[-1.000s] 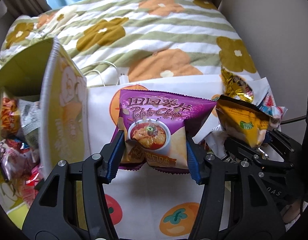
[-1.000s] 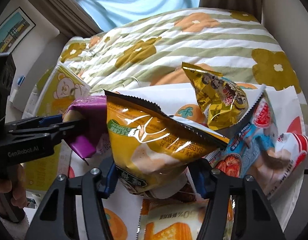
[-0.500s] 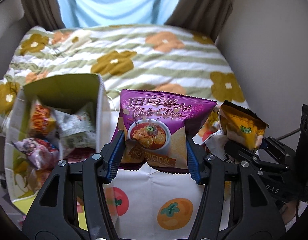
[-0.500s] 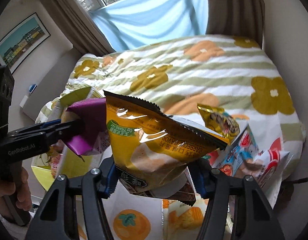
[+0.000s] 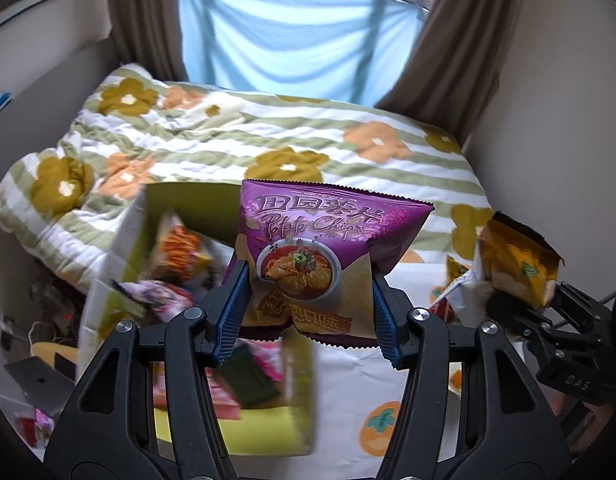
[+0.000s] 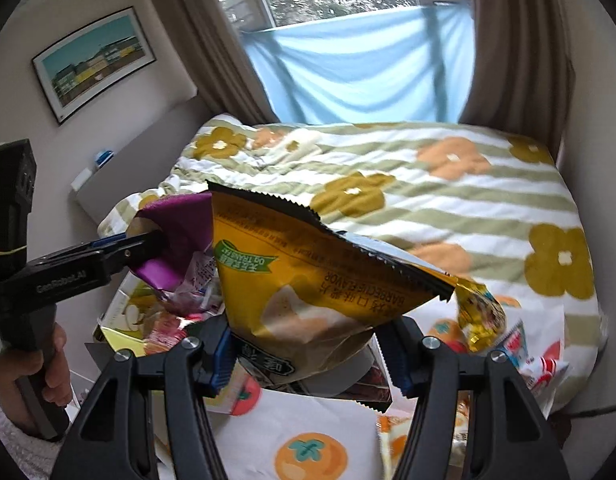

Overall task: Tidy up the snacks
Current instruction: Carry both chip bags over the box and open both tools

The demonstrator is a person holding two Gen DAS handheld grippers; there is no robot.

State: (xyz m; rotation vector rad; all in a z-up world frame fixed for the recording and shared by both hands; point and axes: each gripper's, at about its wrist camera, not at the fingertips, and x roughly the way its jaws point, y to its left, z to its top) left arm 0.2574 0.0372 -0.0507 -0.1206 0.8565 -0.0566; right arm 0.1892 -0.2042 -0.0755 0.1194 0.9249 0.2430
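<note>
My left gripper is shut on a purple potato chips bag and holds it up in the air, above the right edge of a yellow-green snack box. The box holds several snack packs. My right gripper is shut on a yellow barbecue chips bag, also lifted; that bag shows at the right of the left wrist view. The left gripper with the purple bag shows at the left of the right wrist view.
A white cloth with orange fruit prints lies under both grippers. Loose snack packs, one gold and one red and white, lie at its right. A flowered striped quilt covers the bed behind. Walls close in left and right.
Both grippers have risen and tilted up with their bags, so the window and curtains came into view. The left gripper has shifted toward the box, which now lies below it.
</note>
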